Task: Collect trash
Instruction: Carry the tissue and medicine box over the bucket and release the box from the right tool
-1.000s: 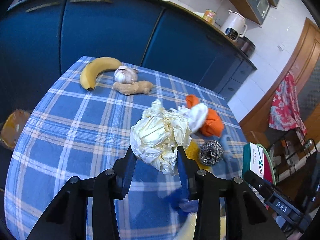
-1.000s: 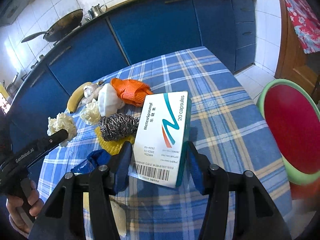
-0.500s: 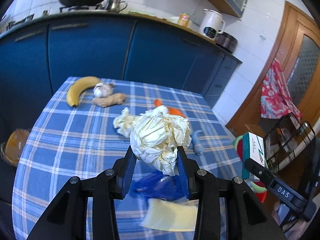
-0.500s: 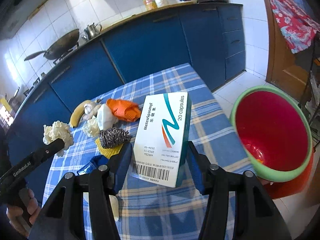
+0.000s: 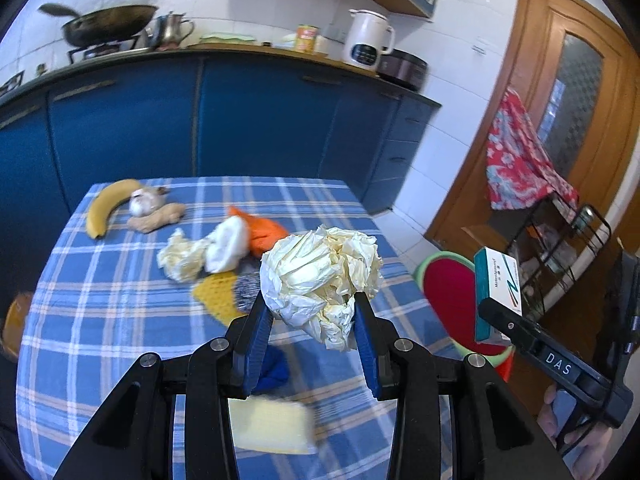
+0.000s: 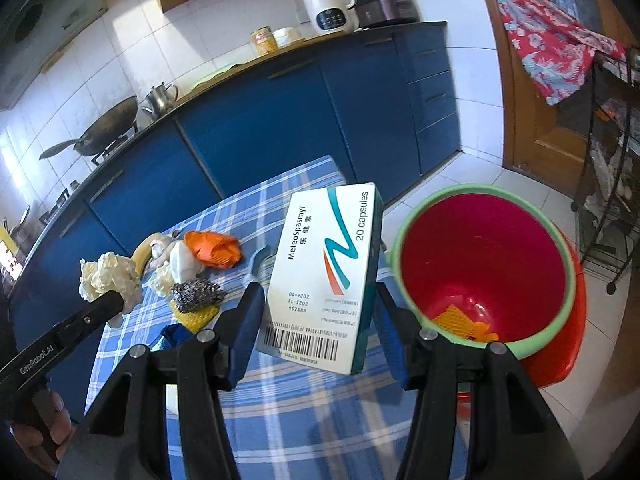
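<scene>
Left wrist: our left tool (image 5: 314,314) is clamped on a crumpled paper ball (image 5: 320,280), bin at 3 o'clock. Right wrist: right tool (image 6: 320,322) grips the MeteoSpasmyl box (image 6: 326,276) beside the red bin (image 6: 484,268); more trash waits on the tabletop (image 6: 280,408) around 10.

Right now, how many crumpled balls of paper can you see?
2. One crumpled paper ball is pinched in the left hand-held gripper, lifted above the checked table. The other paper ball lies on the table beside a white wad. More may be hidden.
</scene>
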Available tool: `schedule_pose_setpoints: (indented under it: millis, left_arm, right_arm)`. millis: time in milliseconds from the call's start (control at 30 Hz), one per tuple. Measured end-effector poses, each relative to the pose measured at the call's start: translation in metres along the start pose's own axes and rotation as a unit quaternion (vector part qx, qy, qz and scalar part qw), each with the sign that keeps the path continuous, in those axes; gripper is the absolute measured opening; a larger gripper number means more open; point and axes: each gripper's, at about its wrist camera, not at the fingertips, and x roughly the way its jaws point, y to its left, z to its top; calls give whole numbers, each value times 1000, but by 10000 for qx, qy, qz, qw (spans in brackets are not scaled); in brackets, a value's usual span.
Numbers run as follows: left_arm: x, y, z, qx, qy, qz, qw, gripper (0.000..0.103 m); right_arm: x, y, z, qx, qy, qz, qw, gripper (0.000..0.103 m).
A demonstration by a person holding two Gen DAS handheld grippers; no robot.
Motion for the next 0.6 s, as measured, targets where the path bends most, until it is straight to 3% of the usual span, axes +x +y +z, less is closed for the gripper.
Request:
schedule_pose_setpoints:
  millis: [600]
  left_arm:
    - [54, -92, 5, 721, 395, -579, 9949, 41]
  right_arm:
    - [-2, -91, 8, 655, 16, -544, 9964, 57]
